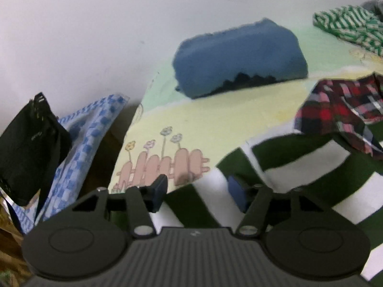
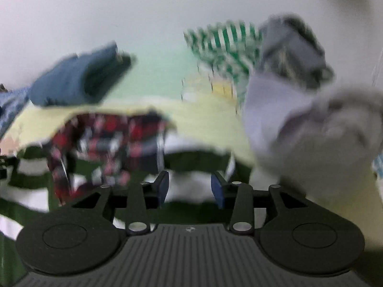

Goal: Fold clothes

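We are between two grips on the broad dark-green-and-white striped garment (image 1: 299, 167), which lies spread on the pale yellow printed sheet (image 1: 215, 119) just below both tools. The left gripper (image 1: 198, 191) stands released above the near edge of this garment, nothing between its blue pads (image 1: 235, 192). The right gripper (image 2: 190, 187) is also released, with the striped cloth under the gap but not pinched. A red plaid shirt (image 1: 340, 112) lies partly over the striped garment. A folded blue cloth (image 1: 239, 57) rests farther back, so we judge one item is already done. Next, we think, each tool must lower onto an edge of the striped cloth and close, and the plaid shirt may need moving first. The right view is blurred, so details there are uncertain.
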